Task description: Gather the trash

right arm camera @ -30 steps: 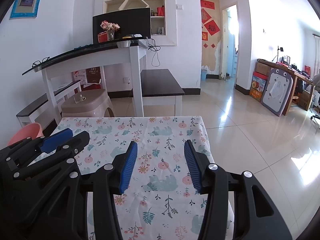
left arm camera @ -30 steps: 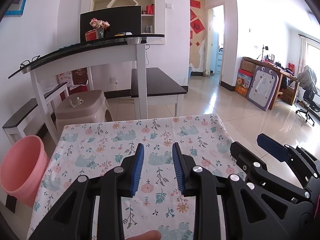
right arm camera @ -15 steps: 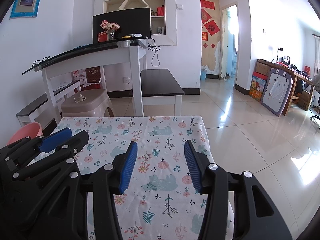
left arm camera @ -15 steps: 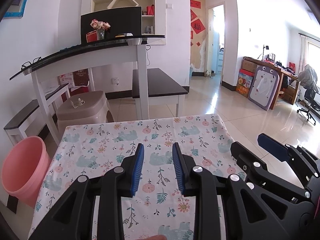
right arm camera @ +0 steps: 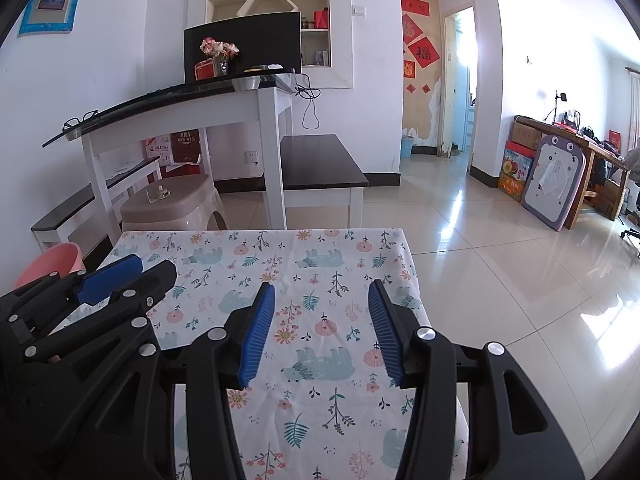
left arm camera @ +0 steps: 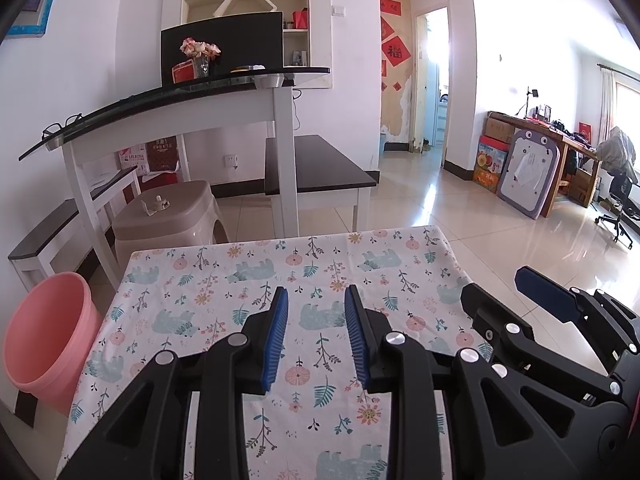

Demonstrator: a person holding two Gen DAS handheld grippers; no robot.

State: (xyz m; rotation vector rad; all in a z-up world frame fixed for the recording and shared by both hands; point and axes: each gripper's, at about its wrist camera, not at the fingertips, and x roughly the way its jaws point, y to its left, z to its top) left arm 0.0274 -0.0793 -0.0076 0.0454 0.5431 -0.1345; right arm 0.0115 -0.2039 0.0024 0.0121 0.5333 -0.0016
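Trash was nowhere on the tabletop (left arm camera: 208,280), so with the left claw (left arm camera: 314,334) and right claw (right arm camera: 320,330) both spread and empty over the cloth, either could have snagged it, far from the bin (left arm camera: 44,336) by the left edge.

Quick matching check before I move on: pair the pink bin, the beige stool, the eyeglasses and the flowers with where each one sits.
Things:
1. pink bin
2. beige stool
3. eyeglasses
4. flowers

Places:
A. at the near end of the glass desk top
B. on the floor by the left edge of the patterned table
C. in a vase in front of the black monitor
D. under the white desk, with a small item on its seat

Pairs: 1-B, 2-D, 3-A, 4-C
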